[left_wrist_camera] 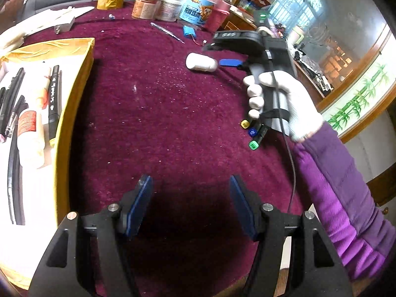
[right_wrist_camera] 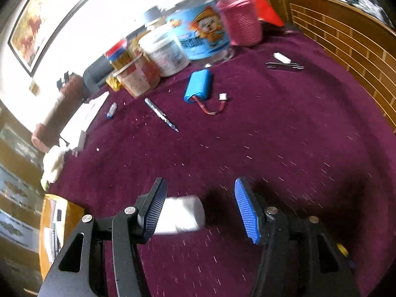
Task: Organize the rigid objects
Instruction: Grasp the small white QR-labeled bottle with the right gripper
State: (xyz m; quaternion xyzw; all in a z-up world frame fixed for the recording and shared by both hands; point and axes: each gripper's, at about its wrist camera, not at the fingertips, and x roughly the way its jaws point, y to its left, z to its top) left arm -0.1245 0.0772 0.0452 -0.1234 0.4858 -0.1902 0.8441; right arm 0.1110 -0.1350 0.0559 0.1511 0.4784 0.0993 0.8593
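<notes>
The left gripper (left_wrist_camera: 189, 203) had black angular arms fixed with round silver screws, and its jaws carried flat dark-blue pads. The right gripper (right_wrist_camera: 200, 208) was built alike, with brighter blue ribbed pads. Seen from the left wrist, its grey and black handle (a thin black cable trailing down) sat in a white knitted glove (left_wrist_camera: 284, 99), above a quilted purple sleeve (left_wrist_camera: 346, 198).

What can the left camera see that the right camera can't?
Only the left camera shows the gloved hand holding the right tongs, three markers beside it, and the pens in the yellow box. Only the right camera shows the painting on the wall. Both show the white bottle, blue battery and jars.
</notes>
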